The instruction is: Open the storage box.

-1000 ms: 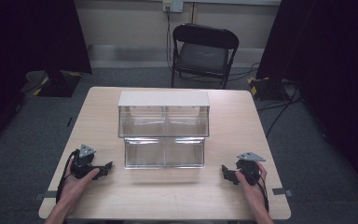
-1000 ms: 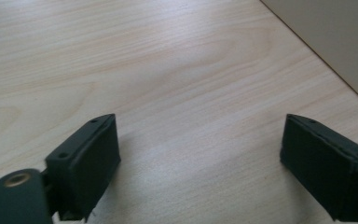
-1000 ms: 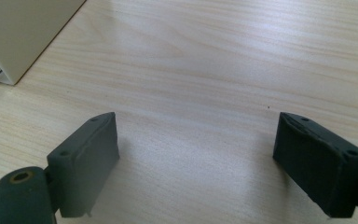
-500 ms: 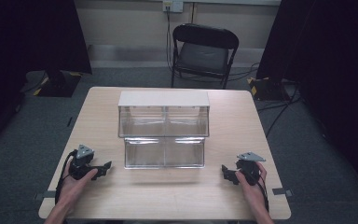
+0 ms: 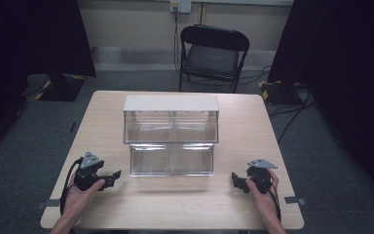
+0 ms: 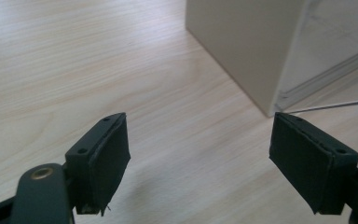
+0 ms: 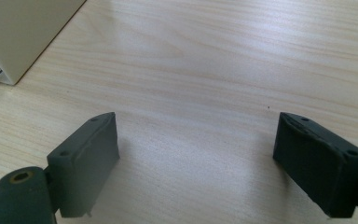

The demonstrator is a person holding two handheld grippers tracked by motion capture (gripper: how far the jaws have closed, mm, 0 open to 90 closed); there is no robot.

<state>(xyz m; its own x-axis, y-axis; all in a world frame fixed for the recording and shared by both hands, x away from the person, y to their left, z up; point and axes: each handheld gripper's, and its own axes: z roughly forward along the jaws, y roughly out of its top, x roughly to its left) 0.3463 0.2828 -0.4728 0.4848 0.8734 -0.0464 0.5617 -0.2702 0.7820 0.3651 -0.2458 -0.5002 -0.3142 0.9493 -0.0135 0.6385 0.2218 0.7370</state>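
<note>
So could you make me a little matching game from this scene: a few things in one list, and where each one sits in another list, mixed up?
Things:
1. left gripper
2. right gripper
3. clear two-tier bin unit
4. folding chair

Places:
A. on the floor beyond the table's far edge
B. near the table's front right corner, jaws open
C. middle of the wooden table
D. near the table's front left corner, jaws open

Pairs: 1-D, 2-B, 3-C, 4-A
</note>
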